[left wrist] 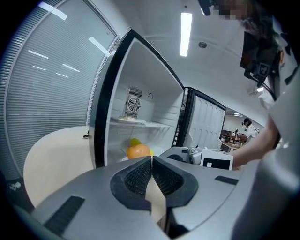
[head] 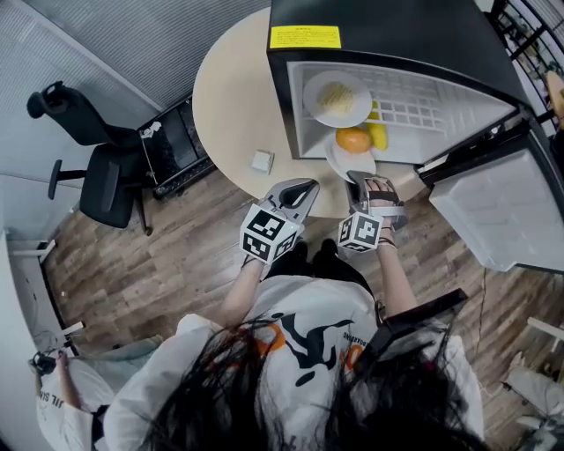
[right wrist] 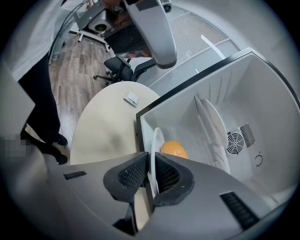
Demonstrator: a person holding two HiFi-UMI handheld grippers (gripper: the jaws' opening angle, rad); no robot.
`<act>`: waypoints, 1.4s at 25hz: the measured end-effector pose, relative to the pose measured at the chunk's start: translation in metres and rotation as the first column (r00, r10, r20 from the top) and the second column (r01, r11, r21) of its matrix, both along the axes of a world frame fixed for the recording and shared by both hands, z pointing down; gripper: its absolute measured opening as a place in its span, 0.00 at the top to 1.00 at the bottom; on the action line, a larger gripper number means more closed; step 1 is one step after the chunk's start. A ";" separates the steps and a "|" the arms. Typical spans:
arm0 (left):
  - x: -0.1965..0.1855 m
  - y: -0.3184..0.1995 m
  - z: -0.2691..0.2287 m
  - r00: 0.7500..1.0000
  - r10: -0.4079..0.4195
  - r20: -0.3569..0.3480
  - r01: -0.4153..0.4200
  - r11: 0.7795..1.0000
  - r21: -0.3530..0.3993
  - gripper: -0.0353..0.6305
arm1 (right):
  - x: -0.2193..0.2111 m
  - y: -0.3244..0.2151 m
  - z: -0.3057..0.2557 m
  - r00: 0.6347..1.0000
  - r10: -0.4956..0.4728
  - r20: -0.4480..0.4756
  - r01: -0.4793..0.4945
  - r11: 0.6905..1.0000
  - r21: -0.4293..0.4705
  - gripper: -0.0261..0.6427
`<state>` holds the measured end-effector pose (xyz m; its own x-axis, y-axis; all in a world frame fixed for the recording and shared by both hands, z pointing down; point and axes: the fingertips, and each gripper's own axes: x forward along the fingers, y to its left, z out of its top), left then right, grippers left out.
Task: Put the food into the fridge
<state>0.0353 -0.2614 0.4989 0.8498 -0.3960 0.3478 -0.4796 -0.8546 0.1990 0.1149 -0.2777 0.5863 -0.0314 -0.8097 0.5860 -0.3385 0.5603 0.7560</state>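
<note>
The fridge (head: 397, 26) stands on a round tabletop (head: 233, 97) with its door (head: 502, 211) swung fully open to the right in the head view.

Right claw (right wrist: 151, 161): jaws clamped on the near rim of a white plate (right wrist: 155, 140). The rim sits between the two ribbed pads, seen edge-on in the right gripper view.

The plate carries an orange (head: 353, 139) and a yellow fruit (head: 377, 135), which lie just beside each other. The plate's far part, with both fruits, is inside the lower compartment. Its near rim is at the front opening, at the claw. Whether the plate rests on the compartment floor cannot be told.

Left claw (left wrist: 152, 159): jaws together, nothing between them. It is outside the fridge, just left of the right claw in the head view, above the tabletop edge and pointing toward the opening.

Upper compartment: a second plate (head: 337, 97), holding pale food, lies on the wire shelf (head: 414, 101) above the fruit.

A small white block (head: 263, 161) lies on the tabletop to the left of the fridge. A black chair (head: 97, 167) stands on the floor, well apart from the tabletop.
</note>
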 end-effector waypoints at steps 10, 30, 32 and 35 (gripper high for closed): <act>-0.001 -0.004 0.000 0.999 -0.050 0.022 0.050 0.999 0.004 0.93 | 0.008 -0.013 0.018 1.000 -0.024 0.014 0.024 0.999 -0.032 0.91; -0.006 -0.018 0.004 0.989 -0.140 0.053 0.140 0.990 0.005 0.93 | 0.011 -0.080 0.024 0.997 -0.063 0.045 0.066 0.995 -0.078 0.91; -0.008 -0.021 0.004 0.987 -0.152 0.056 0.152 0.988 0.005 0.93 | 0.010 -0.087 0.026 0.997 -0.057 0.056 0.062 0.995 -0.084 0.91; -0.013 -0.024 0.004 0.984 -0.165 0.064 0.165 0.986 0.008 0.93 | 0.009 -0.097 0.030 0.997 -0.052 0.063 0.058 0.993 -0.098 0.90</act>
<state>0.0227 -0.2850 0.5031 0.7488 -0.5299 0.3981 -0.6259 -0.7630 0.1614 0.1243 -0.3745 0.6160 -0.1122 -0.7434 0.6593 -0.3481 0.6509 0.6747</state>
